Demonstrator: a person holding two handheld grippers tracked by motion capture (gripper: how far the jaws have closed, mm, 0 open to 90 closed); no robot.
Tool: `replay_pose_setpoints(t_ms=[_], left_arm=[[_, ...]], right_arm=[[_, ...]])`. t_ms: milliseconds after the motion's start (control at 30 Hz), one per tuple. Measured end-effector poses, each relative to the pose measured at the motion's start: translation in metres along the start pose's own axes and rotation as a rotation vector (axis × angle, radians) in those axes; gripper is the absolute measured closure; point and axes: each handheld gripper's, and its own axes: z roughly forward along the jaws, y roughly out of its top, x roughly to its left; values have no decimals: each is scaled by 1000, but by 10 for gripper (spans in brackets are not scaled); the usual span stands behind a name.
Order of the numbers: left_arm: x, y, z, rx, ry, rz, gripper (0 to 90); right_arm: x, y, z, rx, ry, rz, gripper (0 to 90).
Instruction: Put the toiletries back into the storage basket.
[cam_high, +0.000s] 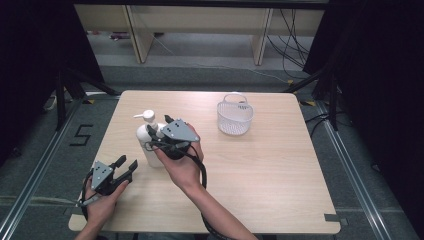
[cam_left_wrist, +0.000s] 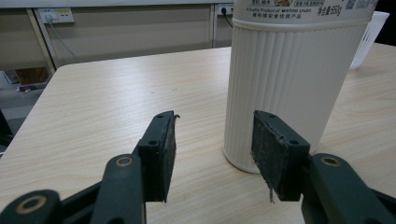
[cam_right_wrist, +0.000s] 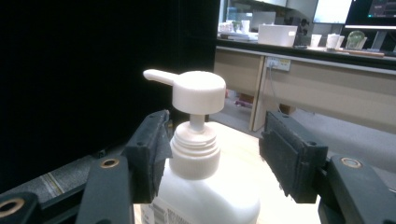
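Note:
A white pump bottle (cam_high: 148, 144) stands upright on the wooden table (cam_high: 260, 160), left of the middle. My right gripper (cam_high: 159, 127) is at its top, open, with the jaws on either side of the bottle's neck (cam_right_wrist: 196, 144) below the pump head (cam_right_wrist: 196, 91). One jaw sits close against the neck and the other stands well apart. My left gripper (cam_high: 127, 162) rests low near the table's front left, open and holding nothing. In the left gripper view the ribbed base of the bottle (cam_left_wrist: 289, 84) stands just beyond the open left gripper (cam_left_wrist: 215, 128), slightly to the right.
A white mesh basket (cam_high: 235, 116) stands at the back right of the table, and its edge (cam_left_wrist: 373, 37) shows behind the bottle. Cables and black stands surround the table on the floor.

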Motion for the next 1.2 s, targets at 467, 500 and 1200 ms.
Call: replay_pose_setpoints(t_ms=[467, 500, 1200], left_arm=[[0, 0, 0, -9, -6, -4, 491], [0, 0, 0, -9, -6, -5, 490], [0, -1, 1, -17, -16, -5, 490]], right_arm=[[7, 7, 20, 43, 5, -5, 449], [8, 8, 21, 39, 5, 7, 451], [11, 13, 36, 58, -37, 9, 554]])
